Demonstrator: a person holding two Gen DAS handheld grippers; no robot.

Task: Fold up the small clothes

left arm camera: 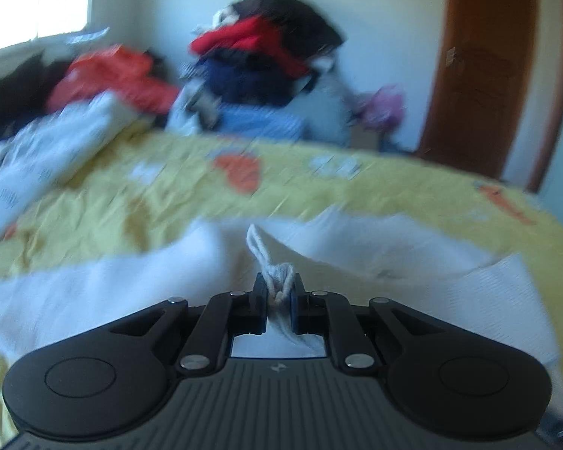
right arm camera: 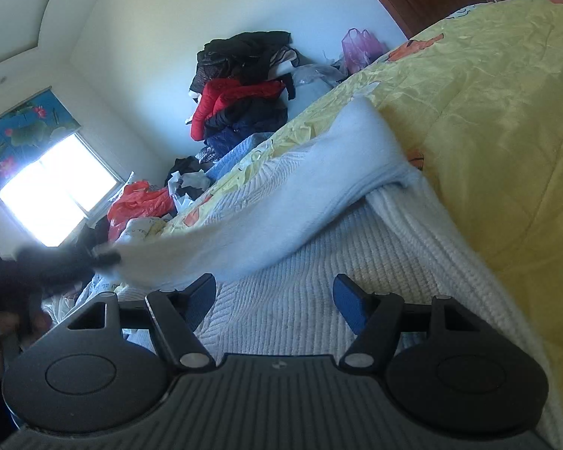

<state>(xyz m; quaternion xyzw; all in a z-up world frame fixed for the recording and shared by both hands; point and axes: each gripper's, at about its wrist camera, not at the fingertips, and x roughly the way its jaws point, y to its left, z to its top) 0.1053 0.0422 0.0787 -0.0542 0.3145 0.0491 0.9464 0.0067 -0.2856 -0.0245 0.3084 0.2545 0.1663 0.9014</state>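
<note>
While the white knitted garment (right arm camera: 281, 311) lies spread across the yellow bedspread (right arm camera: 488, 112), the left gripper (left arm camera: 277, 292) has its jaws pinched tight on a bunched bit of the knit's edge, a twisted loop of the white fabric poking up between the two black fingers. From the right wrist view that same gripper (right arm camera: 105, 258) shows as a dark blur at the left, with a sleeve-like length of the garment stretched from it, lifted clear of the ribbed body below and running back to where it joins the rest near the bedspread's fold. The right gripper (right arm camera: 274, 300) hangs just above the ribbed knit with its blue-padded fingers (right arm camera: 351, 305) standing well apart; nothing is between them, and I cannot tell whether the tips touch the cloth. The garment sits at the near side of the bed, right under both tools. Beyond the far edge of the bed a heap of clothes (right arm camera: 240, 90) is piled against the pale wall, black on top, a red jacket (right arm camera: 229, 101) in the middle and dark blue beneath. An orange-red plastic bag (right arm camera: 139, 202) lies near the bright window (right arm camera: 52, 195), a pink bag (right arm camera: 360, 48) sits by the corner, and a brown wooden door (left arm camera: 480, 67) stands on the right in the left wrist view, which is smeared by blur.
</note>
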